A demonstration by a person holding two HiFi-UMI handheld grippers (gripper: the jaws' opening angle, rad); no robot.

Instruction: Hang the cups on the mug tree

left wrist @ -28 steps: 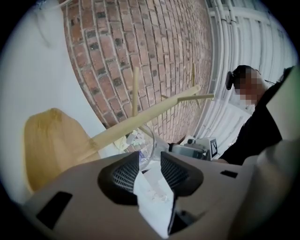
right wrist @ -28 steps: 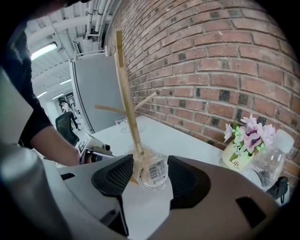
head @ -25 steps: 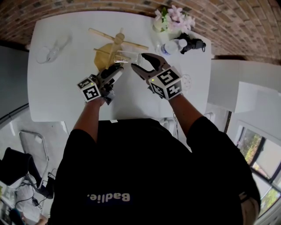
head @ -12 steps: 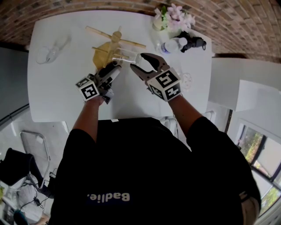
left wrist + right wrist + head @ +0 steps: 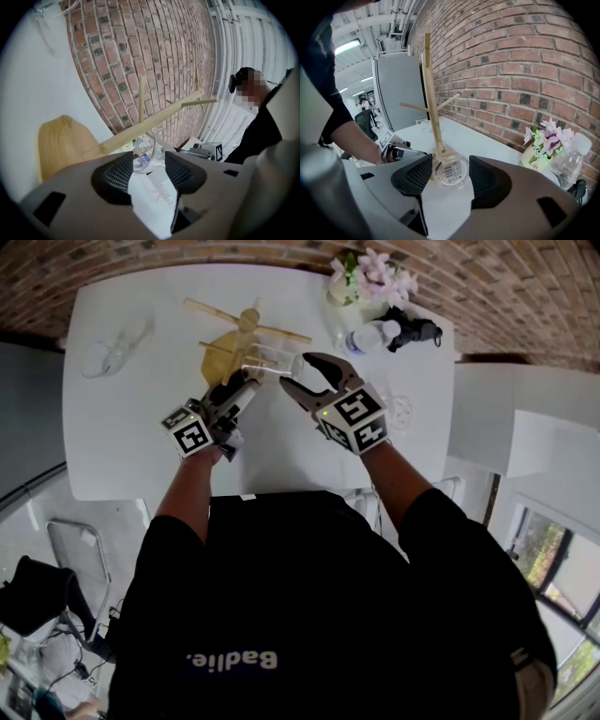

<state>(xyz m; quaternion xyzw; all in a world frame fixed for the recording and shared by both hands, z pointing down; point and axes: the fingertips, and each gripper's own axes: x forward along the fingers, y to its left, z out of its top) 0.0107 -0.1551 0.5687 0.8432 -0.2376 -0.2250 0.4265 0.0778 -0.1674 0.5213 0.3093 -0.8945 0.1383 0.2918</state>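
A clear cup (image 5: 274, 360) lies on its side at a peg of the wooden mug tree (image 5: 251, 322), between my two grippers. In the right gripper view its labelled base (image 5: 451, 172) fills the gap between the pads. My right gripper (image 5: 298, 371) still touches it on both sides while its jaws begin opening. My left gripper (image 5: 247, 382) is opening too. The cup's rim (image 5: 143, 158) sits just ahead of its fingertips, untouched by the pads. A second clear cup (image 5: 105, 354) lies at the table's far left.
The white table (image 5: 131, 446) ends just in front of the person. A flower vase (image 5: 367, 282), a water bottle (image 5: 367, 338) and a black object (image 5: 412, 332) stand at the back right. The tree's wooden base (image 5: 61, 145) lies left of the left gripper.
The left gripper's jaws have spread apart off the cup. Both hands and the cup have stayed nearly where they were.
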